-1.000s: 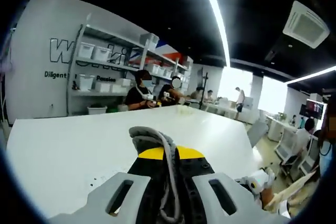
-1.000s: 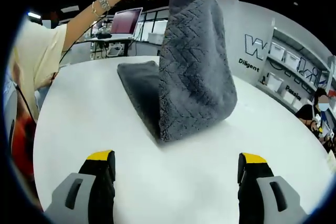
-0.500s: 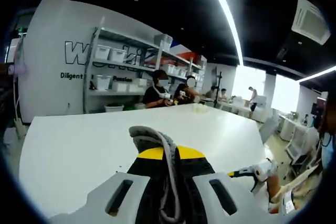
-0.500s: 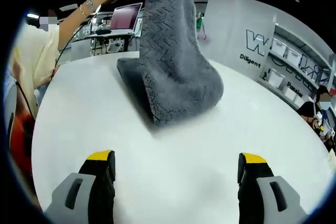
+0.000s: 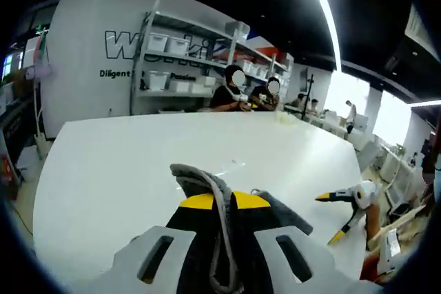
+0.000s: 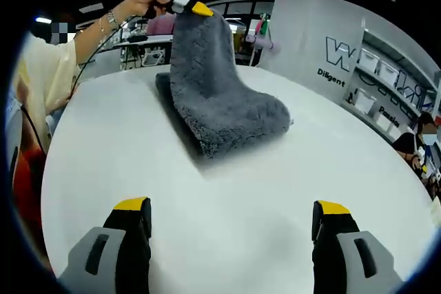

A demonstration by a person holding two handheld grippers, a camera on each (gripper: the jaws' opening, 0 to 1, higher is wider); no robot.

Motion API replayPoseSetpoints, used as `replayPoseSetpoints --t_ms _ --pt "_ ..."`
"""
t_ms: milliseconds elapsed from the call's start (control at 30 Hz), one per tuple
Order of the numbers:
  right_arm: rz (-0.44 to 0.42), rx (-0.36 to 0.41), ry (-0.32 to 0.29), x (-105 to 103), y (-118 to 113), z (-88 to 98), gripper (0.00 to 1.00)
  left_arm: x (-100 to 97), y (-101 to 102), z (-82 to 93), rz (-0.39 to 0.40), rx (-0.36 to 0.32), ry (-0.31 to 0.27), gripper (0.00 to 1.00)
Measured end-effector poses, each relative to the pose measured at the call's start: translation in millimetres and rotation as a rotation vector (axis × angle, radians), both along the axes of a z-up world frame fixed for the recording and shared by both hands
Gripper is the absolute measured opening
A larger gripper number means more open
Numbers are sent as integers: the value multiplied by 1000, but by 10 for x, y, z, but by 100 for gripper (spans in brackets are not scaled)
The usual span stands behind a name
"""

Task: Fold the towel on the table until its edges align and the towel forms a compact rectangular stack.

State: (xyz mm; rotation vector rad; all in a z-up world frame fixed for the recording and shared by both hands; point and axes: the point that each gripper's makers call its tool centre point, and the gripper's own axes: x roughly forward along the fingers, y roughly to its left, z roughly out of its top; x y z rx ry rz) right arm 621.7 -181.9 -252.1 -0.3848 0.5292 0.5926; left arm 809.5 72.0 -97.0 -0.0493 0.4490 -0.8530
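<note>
Plush grey towel (image 6: pixel 224 94), glossy table (image 6: pixel 241 197)

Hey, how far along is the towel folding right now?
Partly done: the grey towel already lies doubled on the white table. In hand: the left hand-held gripper holds one edge raised. The right hand-held gripper hangs open, apart. Left: lay that flap down and square the edges.
</note>
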Motion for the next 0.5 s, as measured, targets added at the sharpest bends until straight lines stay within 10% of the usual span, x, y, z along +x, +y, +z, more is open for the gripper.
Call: replayPoseSetpoints --t_ms 500 --pt "5 -3 10 12 24 -14 99 177 734 -973 158 150 130 9"
